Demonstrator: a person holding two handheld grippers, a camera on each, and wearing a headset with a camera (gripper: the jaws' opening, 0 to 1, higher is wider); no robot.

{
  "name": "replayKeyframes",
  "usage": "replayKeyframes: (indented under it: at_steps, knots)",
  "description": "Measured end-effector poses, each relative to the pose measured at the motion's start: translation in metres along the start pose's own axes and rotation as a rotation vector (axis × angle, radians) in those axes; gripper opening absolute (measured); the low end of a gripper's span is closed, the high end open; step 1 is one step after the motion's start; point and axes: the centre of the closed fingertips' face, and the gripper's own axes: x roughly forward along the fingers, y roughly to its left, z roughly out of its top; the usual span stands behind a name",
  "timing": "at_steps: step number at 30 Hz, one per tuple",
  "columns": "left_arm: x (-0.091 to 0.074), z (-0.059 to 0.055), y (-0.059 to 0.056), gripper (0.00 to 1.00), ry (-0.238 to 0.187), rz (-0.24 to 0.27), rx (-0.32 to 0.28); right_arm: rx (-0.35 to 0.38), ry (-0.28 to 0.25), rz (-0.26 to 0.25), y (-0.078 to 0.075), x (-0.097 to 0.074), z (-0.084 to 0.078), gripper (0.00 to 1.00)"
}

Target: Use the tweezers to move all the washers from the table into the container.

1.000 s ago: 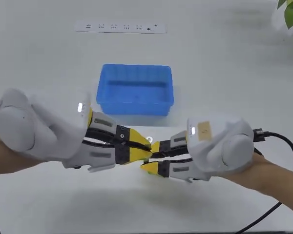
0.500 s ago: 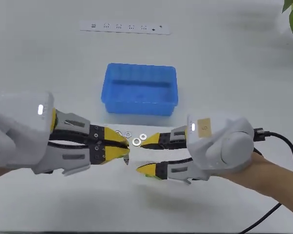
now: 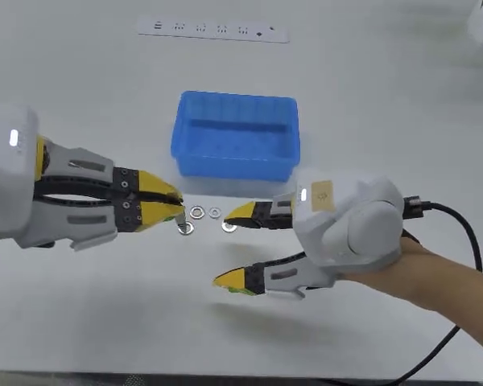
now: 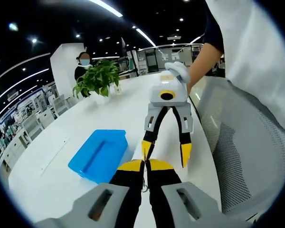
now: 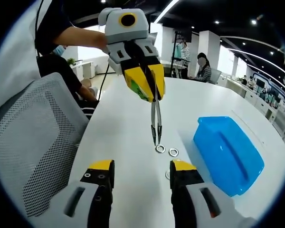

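My left gripper (image 3: 175, 207) is shut on slim metal tweezers (image 3: 182, 222), whose tips rest down by a washer (image 3: 185, 229) on the white table (image 3: 105, 305). Other washers (image 3: 197, 213) lie just to its right, in front of the blue container (image 3: 236, 135). In the right gripper view the left gripper (image 5: 152, 88) holds the tweezers (image 5: 155, 118) point-down over two washers (image 5: 160, 148). My right gripper (image 3: 235, 246) stands open and holds nothing, beside the washers; its jaws (image 5: 141, 167) frame them. In the left gripper view the right gripper (image 4: 165, 152) faces my shut left gripper (image 4: 145, 165), with the container (image 4: 99, 154) on the left.
A white power strip (image 3: 213, 28) lies at the table's far edge. A black cable (image 3: 455, 221) trails from the right gripper. A mesh chair (image 5: 33, 123) stands at the table's near side, a potted plant (image 4: 97, 78) at one end.
A second ago the two grippers' tips met over the table. The right gripper has opened and drawn apart; the left has pulled left with the tweezers and lowered their tips to a washer.
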Motion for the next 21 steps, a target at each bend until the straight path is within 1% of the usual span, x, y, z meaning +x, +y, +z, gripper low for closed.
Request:
replayKeyframes:
  at_steps: [7, 10, 13, 16, 19, 21]
  knots:
    - [0.004, -0.008, -0.001, 0.06, 0.0, -0.02, -0.019, 0.013, -0.002, 0.015, -0.004, 0.009, 0.003, 0.51]
    - [0.004, -0.01, 0.0, 0.06, -0.004, -0.017, -0.033, 0.012, 0.004, 0.033, -0.002, 0.014, 0.003, 0.53]
    - [0.004, -0.011, 0.002, 0.06, -0.003, -0.01, -0.031, 0.012, 0.001, 0.045, -0.002, 0.018, 0.005, 0.52]
    - [0.005, -0.011, 0.003, 0.06, -0.01, -0.013, -0.033, 0.015, -0.001, 0.051, -0.002, 0.021, 0.006, 0.52]
    - [0.006, -0.011, 0.004, 0.06, -0.018, -0.022, -0.048, 0.018, 0.001, 0.053, -0.002, 0.023, 0.006, 0.52]
    - [0.006, -0.011, 0.006, 0.06, -0.022, -0.024, -0.053, 0.023, 0.001, 0.054, -0.003, 0.025, 0.006, 0.51]
